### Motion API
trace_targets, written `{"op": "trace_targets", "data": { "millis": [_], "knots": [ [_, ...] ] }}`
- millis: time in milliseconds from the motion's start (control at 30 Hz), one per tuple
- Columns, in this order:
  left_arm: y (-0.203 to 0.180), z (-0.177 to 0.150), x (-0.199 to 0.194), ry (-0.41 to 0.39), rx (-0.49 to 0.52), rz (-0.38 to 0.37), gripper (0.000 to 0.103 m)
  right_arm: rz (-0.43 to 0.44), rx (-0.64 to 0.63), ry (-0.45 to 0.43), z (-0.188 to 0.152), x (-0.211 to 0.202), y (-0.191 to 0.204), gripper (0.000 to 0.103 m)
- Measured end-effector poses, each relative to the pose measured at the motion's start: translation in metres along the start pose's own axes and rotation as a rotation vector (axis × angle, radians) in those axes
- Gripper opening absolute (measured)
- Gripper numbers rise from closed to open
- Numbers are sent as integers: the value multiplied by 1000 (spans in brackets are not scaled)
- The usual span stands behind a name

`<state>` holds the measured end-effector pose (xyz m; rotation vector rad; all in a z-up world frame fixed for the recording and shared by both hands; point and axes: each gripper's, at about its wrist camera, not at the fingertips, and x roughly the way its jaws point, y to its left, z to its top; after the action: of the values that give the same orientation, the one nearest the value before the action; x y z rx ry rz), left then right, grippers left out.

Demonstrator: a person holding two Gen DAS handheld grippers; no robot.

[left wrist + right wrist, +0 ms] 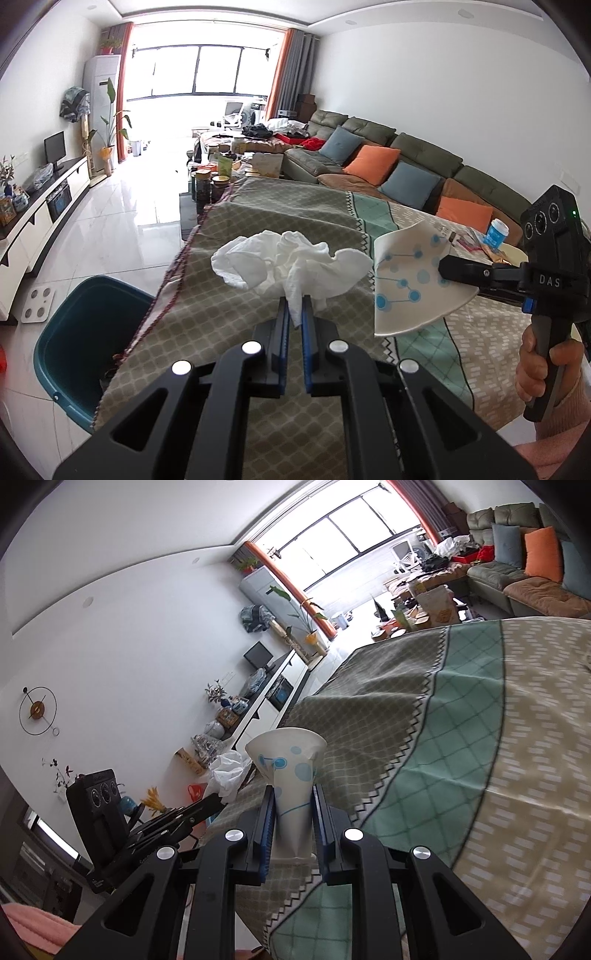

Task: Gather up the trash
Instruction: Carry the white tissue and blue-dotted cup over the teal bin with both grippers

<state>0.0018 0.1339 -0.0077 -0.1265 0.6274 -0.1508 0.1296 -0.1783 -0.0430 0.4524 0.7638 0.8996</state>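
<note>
Meanwhile, left tongs (294,306) clench a crumpled white tissue (291,264) above the cloth-covered counter (288,221), near the teal bin (74,332); right tongs (293,801) grip a squashed paper cup (290,771) to its right.

Two wrist fisheyes, close above the patterned tablecloth (295,221), both toward the window (354,528).

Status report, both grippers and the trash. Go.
Left gripper shut on crumpled tissue. Right gripper shut on squashed paper cup. Teal bin open beside the table edge, lower left of the left wrist view. Nothing in the way.
</note>
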Motion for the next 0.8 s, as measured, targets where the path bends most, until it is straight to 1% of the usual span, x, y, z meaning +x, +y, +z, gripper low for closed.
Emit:
{"op": "trace_targets", "data": {
  "millis": [300, 800],
  "knots": [
    [17, -1, -9, -10, -27, 34, 8, 33, -18, 39, 4, 24, 11, 20],
    [36, -3, -18, -22, -58, 71, 8, 65, -17, 69, 2, 40, 16, 20]
  ]
}}
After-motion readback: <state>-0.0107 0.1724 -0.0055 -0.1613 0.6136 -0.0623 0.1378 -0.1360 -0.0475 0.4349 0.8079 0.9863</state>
